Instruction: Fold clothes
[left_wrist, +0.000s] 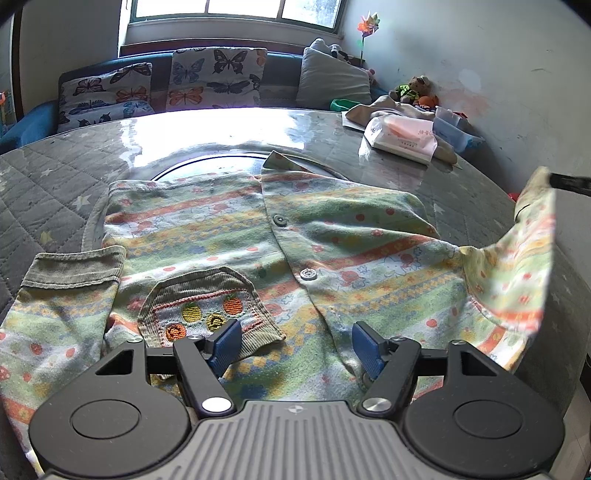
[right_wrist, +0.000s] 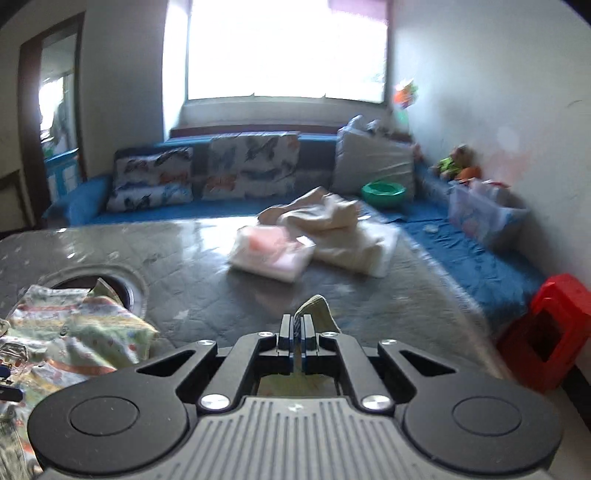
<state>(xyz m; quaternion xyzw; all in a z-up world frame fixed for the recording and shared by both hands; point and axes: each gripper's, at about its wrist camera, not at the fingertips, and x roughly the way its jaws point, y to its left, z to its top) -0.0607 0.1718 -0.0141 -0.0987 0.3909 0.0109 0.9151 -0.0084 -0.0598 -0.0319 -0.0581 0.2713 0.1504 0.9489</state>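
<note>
Pajama shirt (left_wrist: 288, 251) is lying flat on the gray table (left_wrist: 55, 177). Right gripper (right_wrist: 297, 326) is pinching the sleeve cuff (right_wrist: 317, 310) and holding it up. Left gripper (left_wrist: 295, 343) is hanging wide apart over the shirt pocket (left_wrist: 207, 306), gripping nothing.

Your shirt (left_wrist: 229, 229) is soft printed cloth with ribbed corduroy-like cuffs (left_wrist: 74, 267). The surface (left_wrist: 55, 177) is quilted cloth under a glossy clear cover. Your left tool (left_wrist: 295, 343) is matt black plastic.

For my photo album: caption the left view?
Open left gripper over a shirt; right gripper lifts its sleeve.
</note>
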